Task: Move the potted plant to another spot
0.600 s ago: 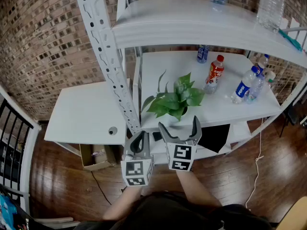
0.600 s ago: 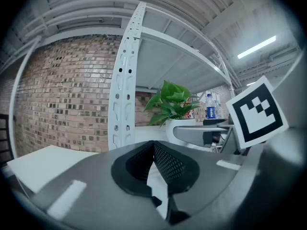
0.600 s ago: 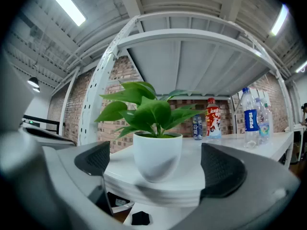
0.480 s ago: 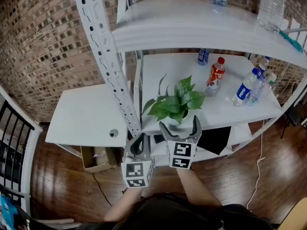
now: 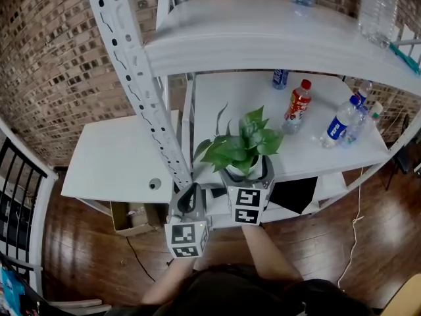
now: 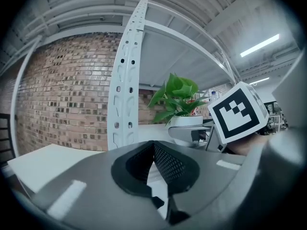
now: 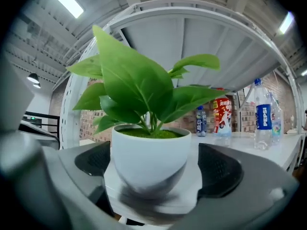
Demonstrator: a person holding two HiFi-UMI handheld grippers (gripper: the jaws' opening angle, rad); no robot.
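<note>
The potted plant (image 5: 241, 146), green leaves in a round white pot (image 7: 151, 152), stands near the front edge of the white middle shelf (image 5: 309, 157). My right gripper (image 5: 247, 171) is level with the pot, and its jaws stand wide on either side of it. In the right gripper view the pot sits between the two black pads (image 7: 221, 169) with a gap showing on the right side. My left gripper (image 5: 189, 199) hangs lower left of the plant, in front of the shelf post, with its pads (image 6: 165, 159) together and nothing in them. The plant (image 6: 176, 98) shows to its right.
A perforated white upright post (image 5: 141, 91) stands just left of the plant. A red bottle (image 5: 297, 104) and blue-labelled water bottles (image 5: 339, 125) stand further back and right on the same shelf. An upper shelf (image 5: 263, 31) overhangs. A low white table (image 5: 112, 157) lies to the left.
My right gripper has moved forward from in front of the shelf edge until its jaws flank the pot. The left gripper has stayed about where it was.
</note>
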